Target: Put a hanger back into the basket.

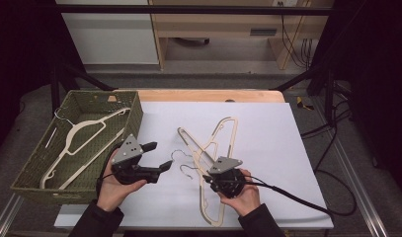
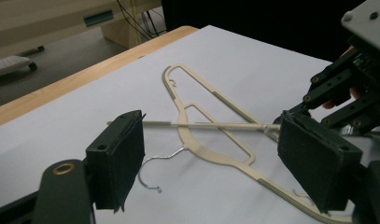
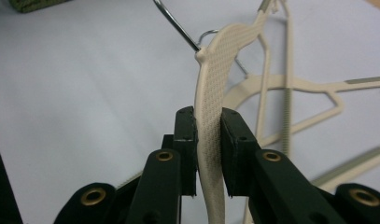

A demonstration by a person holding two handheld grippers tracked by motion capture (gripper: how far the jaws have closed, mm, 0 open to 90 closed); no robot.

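Two cream hangers (image 1: pixel 208 148) lie crossed on the white sheet (image 1: pixel 267 128) near the table's front edge. Your right gripper (image 3: pixel 208 140) has its jaws pinched tight on the shoulder of one hanger. Your left gripper (image 1: pixel 156 155) hangs wide open with nothing between the pads, just beside the wicker basket (image 1: pixel 134 121) at the left edge, where a third hanger (image 1: pixel 85 136) sits.
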